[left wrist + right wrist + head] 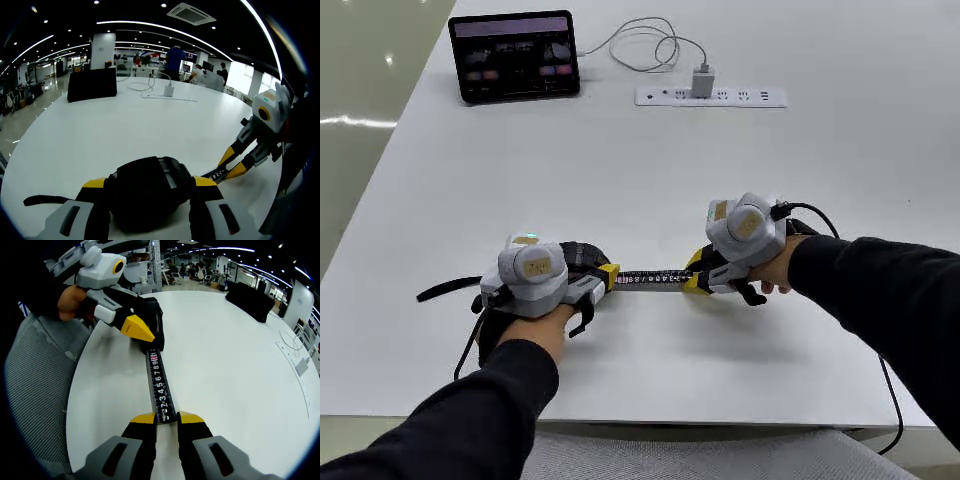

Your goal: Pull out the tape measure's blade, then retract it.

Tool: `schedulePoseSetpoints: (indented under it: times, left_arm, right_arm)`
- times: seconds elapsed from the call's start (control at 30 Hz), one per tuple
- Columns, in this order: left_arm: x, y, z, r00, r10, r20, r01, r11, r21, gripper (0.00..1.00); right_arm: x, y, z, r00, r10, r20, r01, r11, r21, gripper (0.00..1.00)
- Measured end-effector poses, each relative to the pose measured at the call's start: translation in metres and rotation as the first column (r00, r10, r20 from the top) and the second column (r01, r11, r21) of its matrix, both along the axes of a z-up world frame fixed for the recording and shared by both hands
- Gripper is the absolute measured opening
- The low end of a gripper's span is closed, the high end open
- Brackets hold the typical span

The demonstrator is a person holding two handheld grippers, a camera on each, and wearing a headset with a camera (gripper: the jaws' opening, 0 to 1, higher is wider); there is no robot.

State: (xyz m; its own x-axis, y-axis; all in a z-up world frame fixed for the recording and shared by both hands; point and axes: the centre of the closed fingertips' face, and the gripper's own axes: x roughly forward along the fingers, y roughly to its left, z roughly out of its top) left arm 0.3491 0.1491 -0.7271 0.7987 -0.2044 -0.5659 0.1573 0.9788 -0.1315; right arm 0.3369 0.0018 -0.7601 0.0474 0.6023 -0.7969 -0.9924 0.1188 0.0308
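Nearest the viewer, two dark sleeves reach forward over the near edge of a white bench, and a grey mesh chair seat sits just below that edge. On the near part of the bench, the left tool is clamped on a tape measure with a black case. In the left gripper view the case sits squarely between the two yellow-tipped jaws, touched by both and resting on the bench. A black strap lies on the bench just to the left of this tool. A short length of blade, dark with pale numbers, runs flat along the bench from the mouth of the case to the right tool. The right tool's jaws are clenched on the blade's free end. The two tools face each other, near but apart, and the blade bridges the gap between them. Farther back on the bench lies a white power strip with a white charger plugged into it. A white cable loops from the charger toward a dark tablet propped up at the far left. Beyond the bench, the left gripper view shows a large room with ceiling lights and people standing in the distance.
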Motion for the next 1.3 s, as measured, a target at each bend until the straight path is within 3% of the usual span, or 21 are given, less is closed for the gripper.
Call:
schedulePoseSetpoints:
  times: [0.2, 1.3]
  left_arm:
    - [-0.001, 0.002, 0.001, 1.0, -0.014, -0.003, 0.014, 0.999, -0.033, 0.59]
    - [0.0, 0.0, 0.002, 0.999, -0.05, 0.005, 0.05, 0.997, -0.057, 0.59]
  right_arm:
    - [-0.001, 0.002, 0.0, 1.0, 0.009, -0.003, -0.009, 1.0, 0.011, 0.11]
    - [-0.001, 0.015, 0.001, 1.0, 0.02, 0.0, -0.02, 0.999, 0.029, 0.11]
